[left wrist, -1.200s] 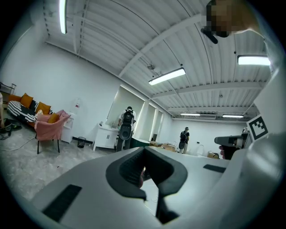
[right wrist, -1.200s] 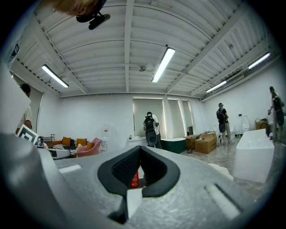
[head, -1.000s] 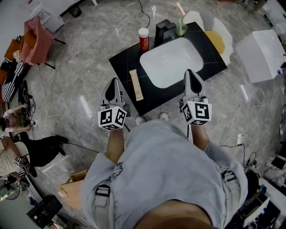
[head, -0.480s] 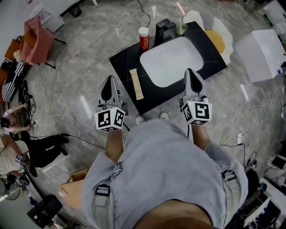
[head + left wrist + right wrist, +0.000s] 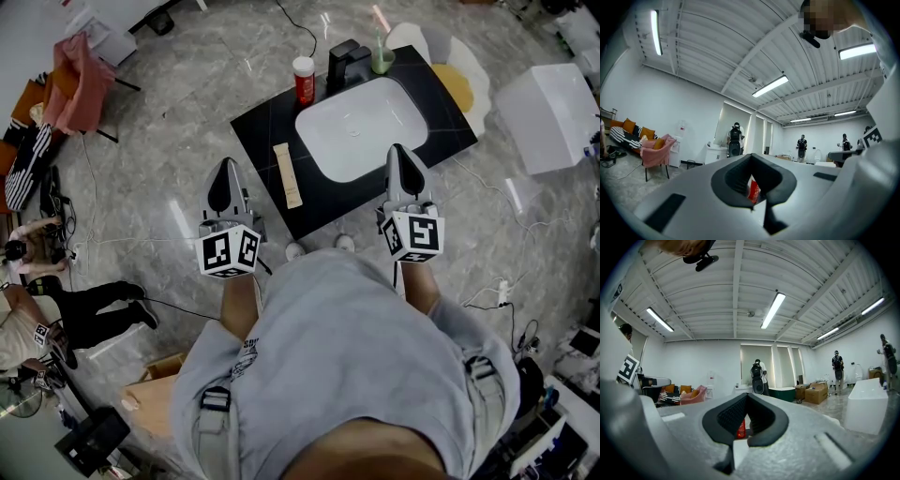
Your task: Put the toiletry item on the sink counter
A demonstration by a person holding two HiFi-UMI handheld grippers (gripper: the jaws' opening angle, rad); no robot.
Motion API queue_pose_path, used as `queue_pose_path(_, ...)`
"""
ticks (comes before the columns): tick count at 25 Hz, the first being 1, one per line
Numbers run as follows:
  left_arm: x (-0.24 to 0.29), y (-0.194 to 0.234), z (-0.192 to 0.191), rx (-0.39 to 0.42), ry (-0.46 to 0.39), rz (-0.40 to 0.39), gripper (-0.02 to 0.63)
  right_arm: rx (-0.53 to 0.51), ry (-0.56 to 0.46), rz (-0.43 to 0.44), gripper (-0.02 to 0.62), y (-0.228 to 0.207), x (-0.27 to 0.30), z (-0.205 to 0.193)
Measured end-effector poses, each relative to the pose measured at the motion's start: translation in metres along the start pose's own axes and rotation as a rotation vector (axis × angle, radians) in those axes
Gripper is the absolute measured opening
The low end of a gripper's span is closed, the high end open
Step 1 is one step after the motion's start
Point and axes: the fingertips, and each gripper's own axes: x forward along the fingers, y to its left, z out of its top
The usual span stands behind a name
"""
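We've got both claws pressed closed and empty, left claw [image 5: 223,167] and right claw [image 5: 400,155]. Just ahead-right of the left one, the tan toiletry stick [image 5: 287,175] lies flat on the counter [image 5: 258,131], so placing looks done. Beyond: sink [image 5: 361,127], red bottle [image 5: 304,81], nothing blocking.

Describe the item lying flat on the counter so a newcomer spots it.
Find the black sink counter with the white basin. On it, left of the basin, lies a long, thin tan box. It alone lies flat; the red bottle and green cup stand upright along the back edge.
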Motion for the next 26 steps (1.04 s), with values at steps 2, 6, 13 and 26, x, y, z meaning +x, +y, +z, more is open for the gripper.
queue_pose_path(2,-0.0005,-0.0005,0.0012,0.006,-0.001,0.001,0.005,-0.003,-0.008,-0.004,0.005,-0.0007,-0.0009,0.0016)
queue_pose_path(6,-0.0012,-0.0013,0.0022,0.014,-0.004,0.0,0.004,0.007,-0.011,-0.009,0.005,-0.0024,-0.0011,0.0024)
queue_pose_path(13,-0.0016,-0.0026,0.0021,0.02,-0.004,0.0,0.005,0.009,-0.006,-0.011,0.005,-0.0039,-0.0029,0.0015)
queue_pose_path(26,-0.0071,-0.0045,0.0002,0.031,0.003,0.006,0.005,0.011,-0.004,-0.002,0.005,0.0,-0.0053,0.0023)
